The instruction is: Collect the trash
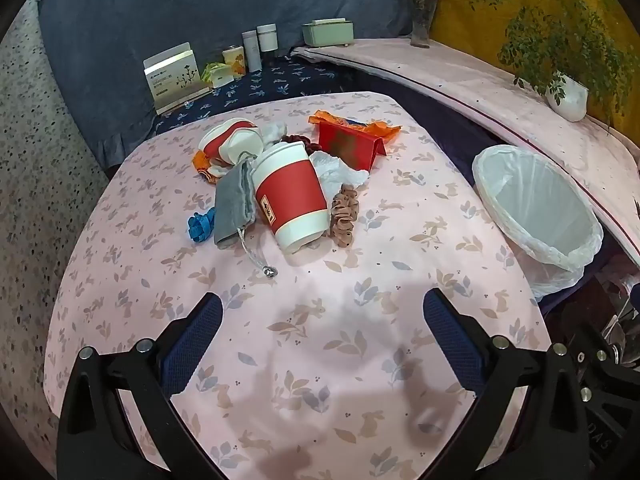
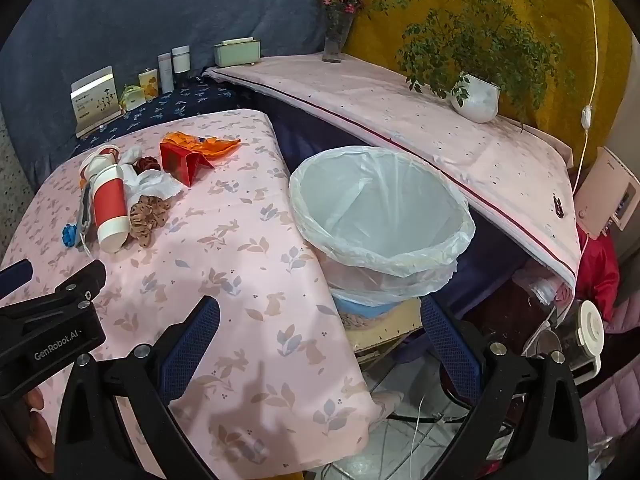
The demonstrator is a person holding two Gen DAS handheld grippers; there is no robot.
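A pile of trash lies mid-table: a red and white paper cup [image 1: 290, 196] on its side, a second crushed cup [image 1: 232, 140], a white crumpled tissue [image 1: 340, 170], a red folded card [image 1: 350, 146] and an orange wrapper [image 1: 376, 126]. The cup [image 2: 109, 204] and red card [image 2: 182, 160] also show in the right wrist view. A bin lined with a white bag [image 1: 536, 208] stands off the table's right edge, large in the right wrist view [image 2: 380, 208]. My left gripper [image 1: 322, 320] is open and empty, well short of the pile. My right gripper [image 2: 320, 320] is open and empty over the table's right edge, near the bin.
A grey pouch [image 1: 234, 204], a brown scrunchie [image 1: 344, 216] and a blue clip [image 1: 200, 224] lie by the cup on the pink tablecloth [image 1: 320, 360]. Boxes and jars [image 1: 252, 52] stand behind. A potted plant [image 2: 476, 98] sits on the pink shelf [image 2: 440, 140] beyond the bin.
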